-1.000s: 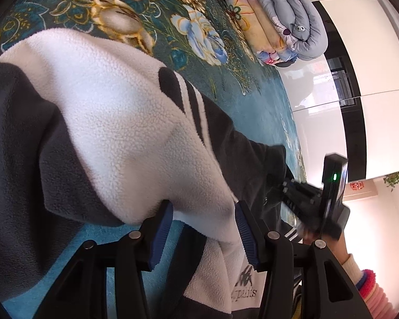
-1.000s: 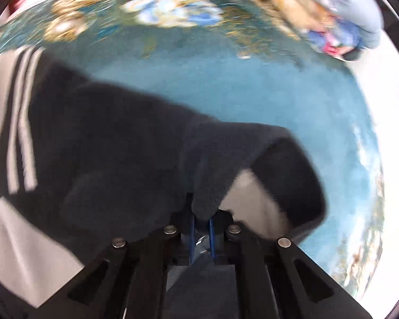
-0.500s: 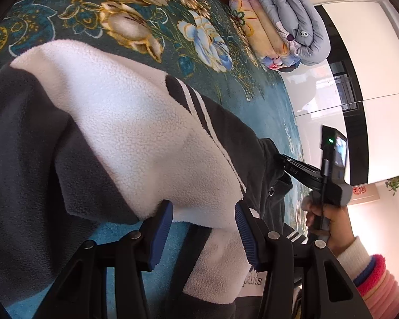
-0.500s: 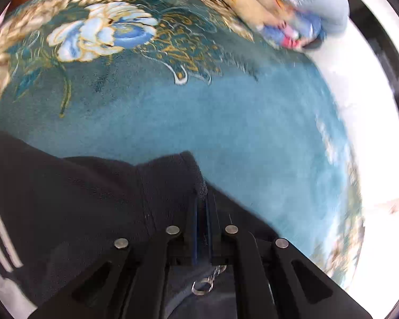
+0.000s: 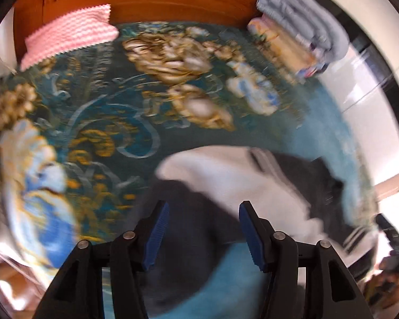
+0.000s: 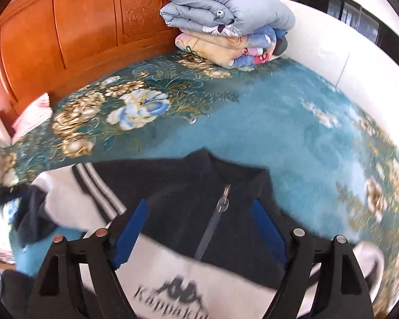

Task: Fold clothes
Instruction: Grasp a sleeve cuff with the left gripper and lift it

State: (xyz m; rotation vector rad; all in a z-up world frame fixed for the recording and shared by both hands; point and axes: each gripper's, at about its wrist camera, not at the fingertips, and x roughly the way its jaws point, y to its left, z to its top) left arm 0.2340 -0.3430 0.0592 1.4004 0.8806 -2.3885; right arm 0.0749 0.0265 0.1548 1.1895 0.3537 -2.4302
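Jaws of both the left gripper (image 5: 203, 228) and right gripper (image 6: 199, 232) stand apart, empty, above the black-and-white fleece zip jacket (image 6: 199, 202) on the floral teal bed (image 6: 266, 122); next, probably, regrasp for another fold.

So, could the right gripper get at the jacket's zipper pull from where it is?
Probably yes: the right gripper is open above the jacket, and the zipper pull lies exposed between its fingers with nothing covering it.

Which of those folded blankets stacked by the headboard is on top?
The pale blue-grey quilt is on top, thick and rolled over itself. Beneath it lies the cream floral blanket, then a blue-and-pink patterned layer, all resting on the teal bedspread.
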